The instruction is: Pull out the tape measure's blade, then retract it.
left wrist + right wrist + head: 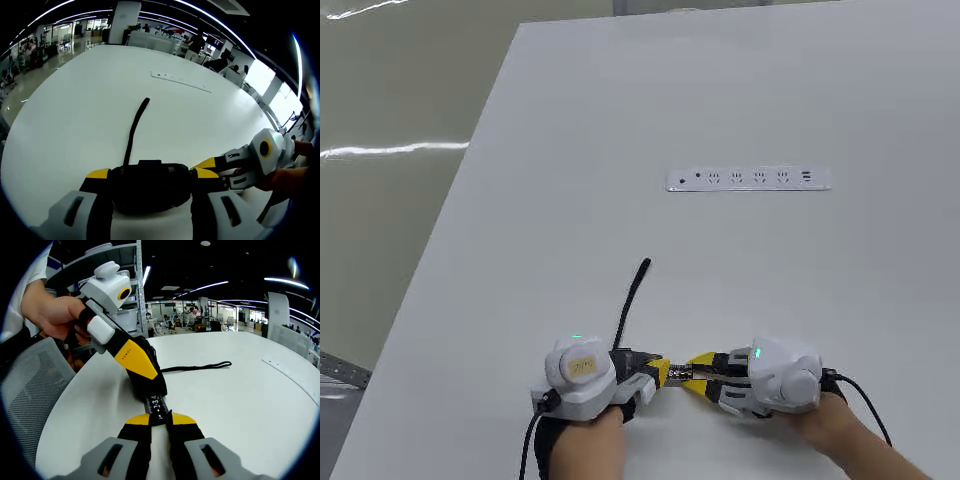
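Though short, blade [156, 403] in right tool [157, 416]

Bright, even overhead light covers the white table [720, 100], and the shadows on it are faint and soft. Glare streaks the glossy floor [390, 150]. Both gripper views bend strongly towards their edges: ceiling light strips [280, 280] curve, and the windows [260, 75] blow out white.

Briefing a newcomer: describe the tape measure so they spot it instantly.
At the front edge of the white table, the left tool meets the right tool. The tape measure is the black case between them, alone trailing a black strap.
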